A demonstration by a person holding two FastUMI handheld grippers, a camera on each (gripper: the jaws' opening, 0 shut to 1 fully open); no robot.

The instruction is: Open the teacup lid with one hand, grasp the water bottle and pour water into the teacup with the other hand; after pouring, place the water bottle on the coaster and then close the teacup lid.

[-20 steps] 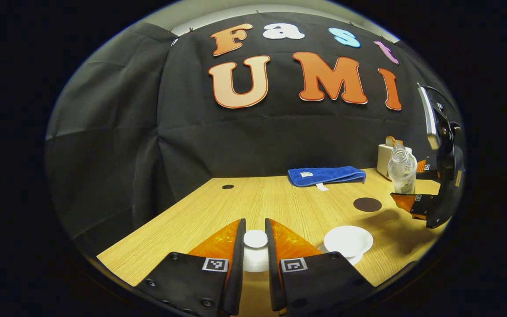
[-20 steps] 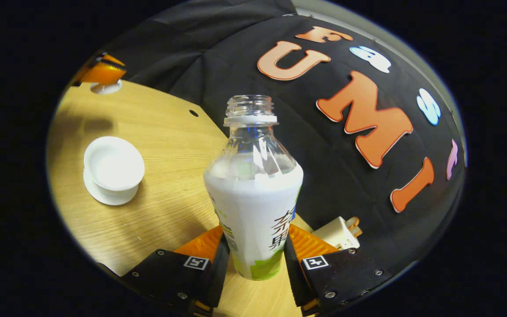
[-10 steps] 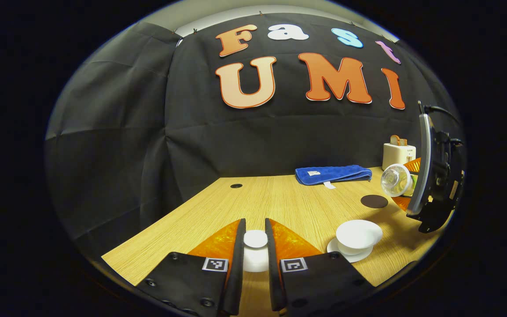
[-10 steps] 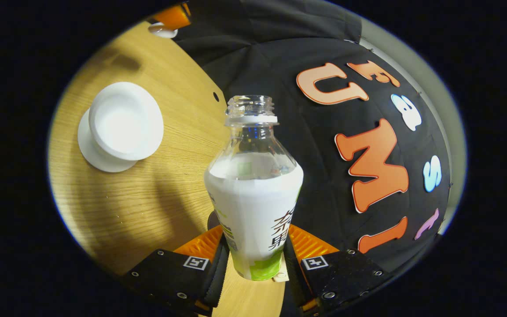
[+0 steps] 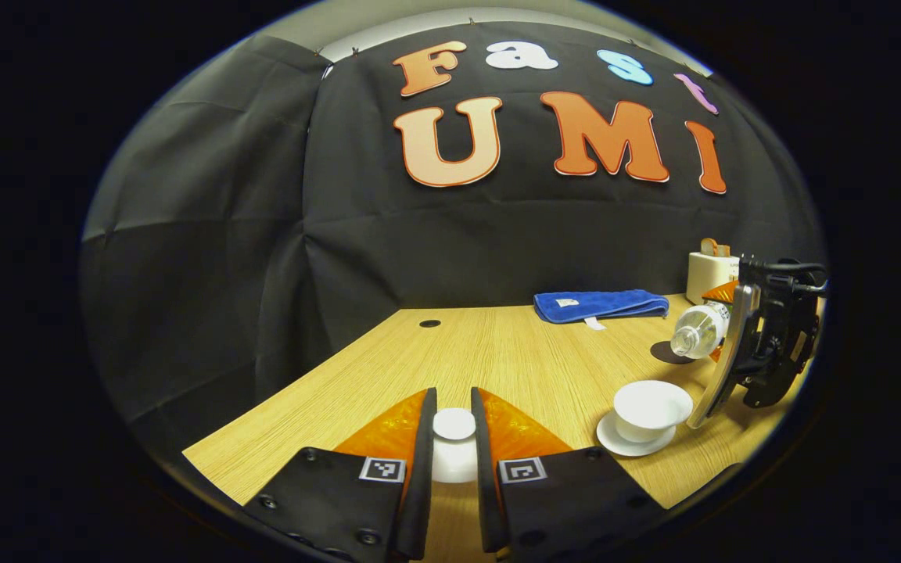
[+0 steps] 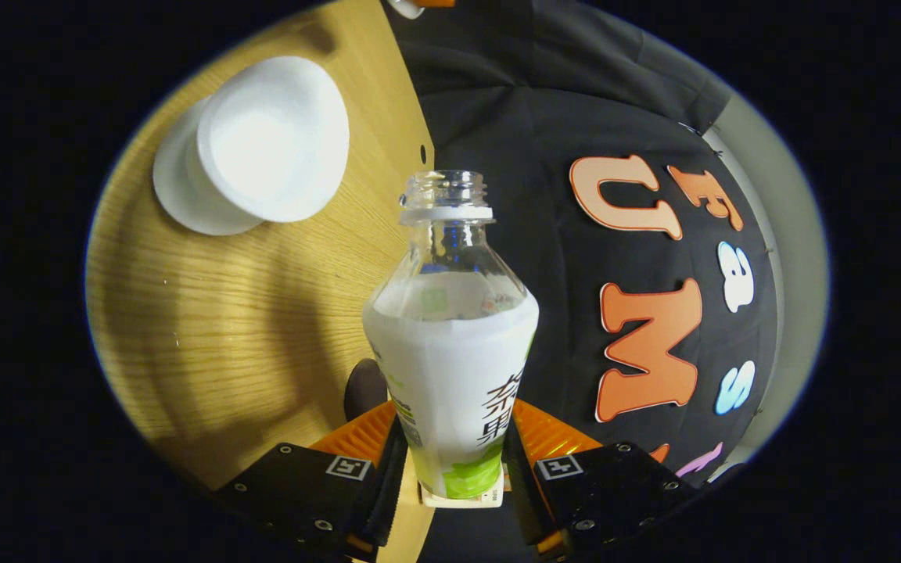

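White lid (image 5: 454,424) is pinched in my left gripper (image 5: 451,438), held aside so the teacup (image 6: 272,139) stays open. Right gripper (image 6: 450,477) clamps the bottle (image 6: 450,328), tipped toward the cup ahead-left.

The left gripper (image 5: 454,438) is held low and level over the table, its fingers closed against the lid (image 5: 454,424). The right gripper (image 6: 450,469) is tipped well over to one side, both fingers pressed on the bottle (image 6: 450,344), and is seen side-on in the left gripper view (image 5: 763,344).
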